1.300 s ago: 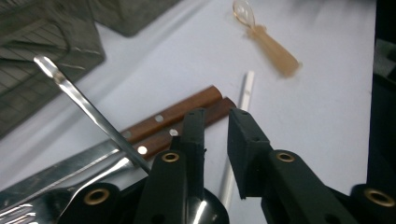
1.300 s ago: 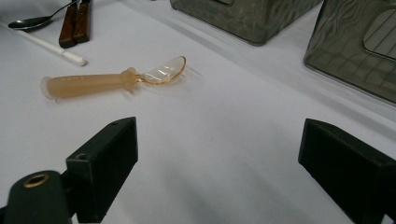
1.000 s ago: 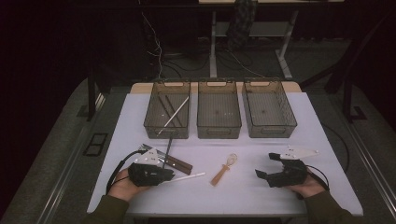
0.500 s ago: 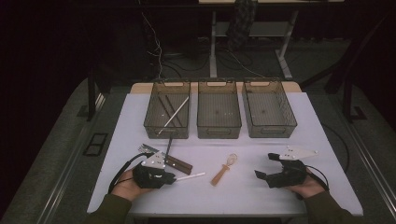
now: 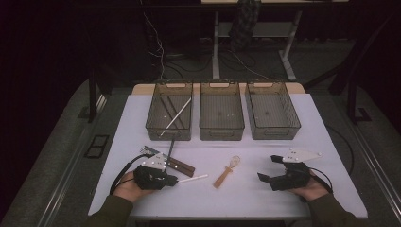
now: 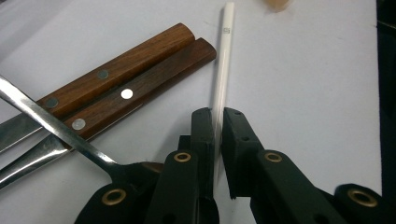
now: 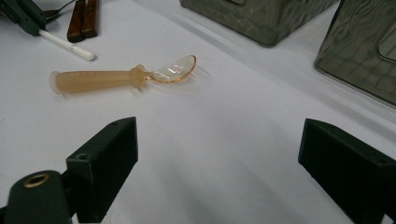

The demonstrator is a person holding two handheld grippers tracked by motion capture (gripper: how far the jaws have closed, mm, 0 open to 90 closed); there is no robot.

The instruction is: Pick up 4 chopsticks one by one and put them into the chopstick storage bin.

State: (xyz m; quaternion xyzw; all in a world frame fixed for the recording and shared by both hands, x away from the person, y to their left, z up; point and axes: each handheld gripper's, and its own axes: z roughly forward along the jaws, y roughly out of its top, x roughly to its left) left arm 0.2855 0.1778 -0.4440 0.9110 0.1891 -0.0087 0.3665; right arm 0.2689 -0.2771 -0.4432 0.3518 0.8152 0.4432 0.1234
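Since the earlier frame, our left hand-held gripper (image 6: pixel 218 135) has moved slightly right, its jaws nearly closed on the thin white stick (image 6: pixel 221 74), lower left on the smooth tabletop (image 5: pixel 246 156); our right hand-held gripper (image 7: pixel 219 163) gapes wide, holding nothing.

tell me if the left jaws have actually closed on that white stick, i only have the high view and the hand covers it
Observer: Yes. In the left gripper view the left gripper has its jaws pressed on the white stick, near one end.
Operator: anything touching the stick there
Observer: No. The two wooden knife handles lie just beside it, with a gap between.
Operator: and the right one, open or shut
Observer: Open. In the right gripper view the right gripper has its jaws wide apart over bare table, with the orange spoon lying ahead of them, untouched.
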